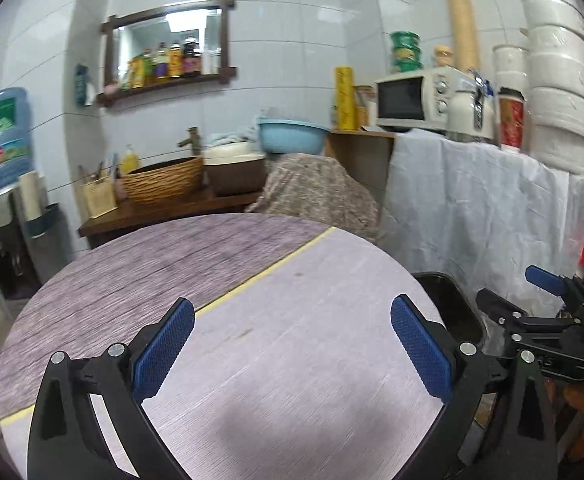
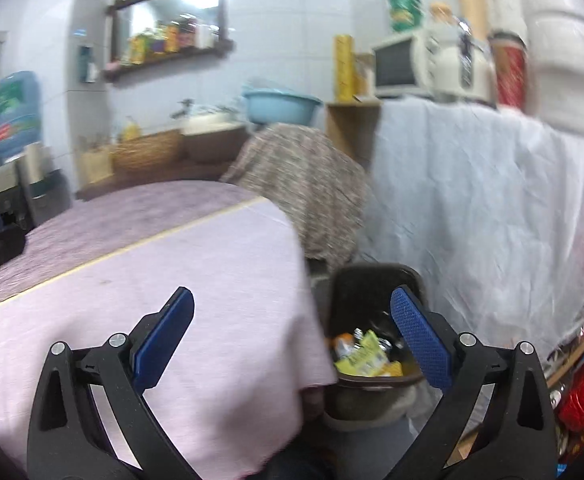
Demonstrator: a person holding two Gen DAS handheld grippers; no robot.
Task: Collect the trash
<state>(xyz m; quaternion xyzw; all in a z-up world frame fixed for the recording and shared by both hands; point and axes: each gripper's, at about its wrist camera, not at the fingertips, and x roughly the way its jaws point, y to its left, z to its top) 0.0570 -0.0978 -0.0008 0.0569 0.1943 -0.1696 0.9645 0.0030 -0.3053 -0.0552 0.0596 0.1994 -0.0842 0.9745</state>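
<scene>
- Both of my claws sat closest to the lens: the left claw point(image 1: 292, 344) hung over the round worktop point(image 1: 219, 264) with its blue pads spread as wide as they go, nothing between them and nothing touching them.
- My right claw point(image 2: 292, 340) was spread just as wide and equally empty, one pad over the edge of the worktop and the other over the dark bin point(image 2: 372, 280) standing on the floor just beside it.
- Trash point(image 2: 366, 354) lay inside that bin: a yellow wrapper, something orange and something shiny, all crumpled together.
- I saw no loose scraps on the worktop in either view, so I judged the collecting close to done.
- I expected that rubbish to be very light, soft and crinkly, likely slick on the surface; a wrapper would fold under the pads, not resist.
- If I had to take any piece, I would pinch a bunched fold or a thick crease, not a flat edge, which could slide out.
- From the left view, the right claw's pad point(image 1: 546, 280) showed near the bin.
</scene>
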